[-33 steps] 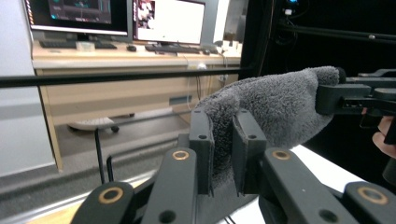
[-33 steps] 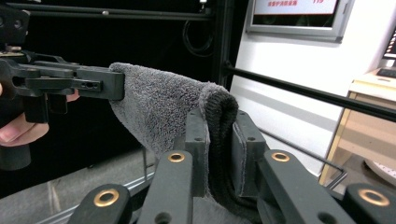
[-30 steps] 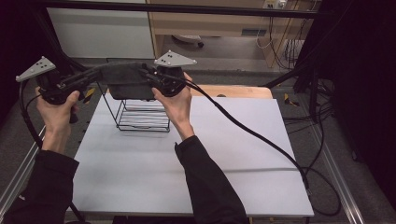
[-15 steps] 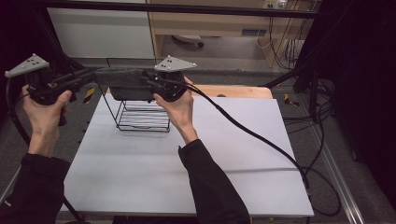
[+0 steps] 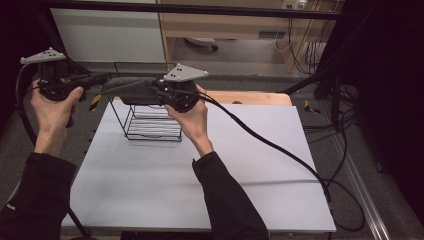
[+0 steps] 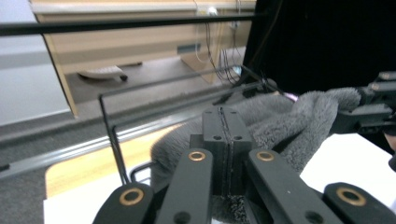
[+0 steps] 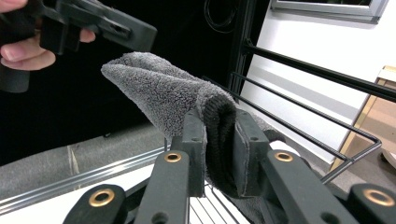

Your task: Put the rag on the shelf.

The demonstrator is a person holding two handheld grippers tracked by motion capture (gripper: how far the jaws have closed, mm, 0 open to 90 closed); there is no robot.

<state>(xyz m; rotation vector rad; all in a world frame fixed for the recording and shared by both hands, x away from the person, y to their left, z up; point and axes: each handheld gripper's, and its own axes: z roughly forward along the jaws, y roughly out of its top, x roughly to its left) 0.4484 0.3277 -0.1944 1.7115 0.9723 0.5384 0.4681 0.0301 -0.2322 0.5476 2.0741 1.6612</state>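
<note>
Left gripper (image 5: 102,79), upper left of high view: jaws closed together, free of the towel. Grey towel (image 5: 131,90) mid-air above wire basket (image 5: 150,122). Right gripper (image 7: 219,128) clamped on folded towel edge. Likely light, limp, non-slip; best gripped at hem or corner.

Grey fuzzy cloth (image 5: 131,89) over black wire basket (image 5: 152,122), basket on white table (image 5: 200,170) with tan wood strip behind; black grippers, brass-coloured pivot rings, light grey top plates.
</note>
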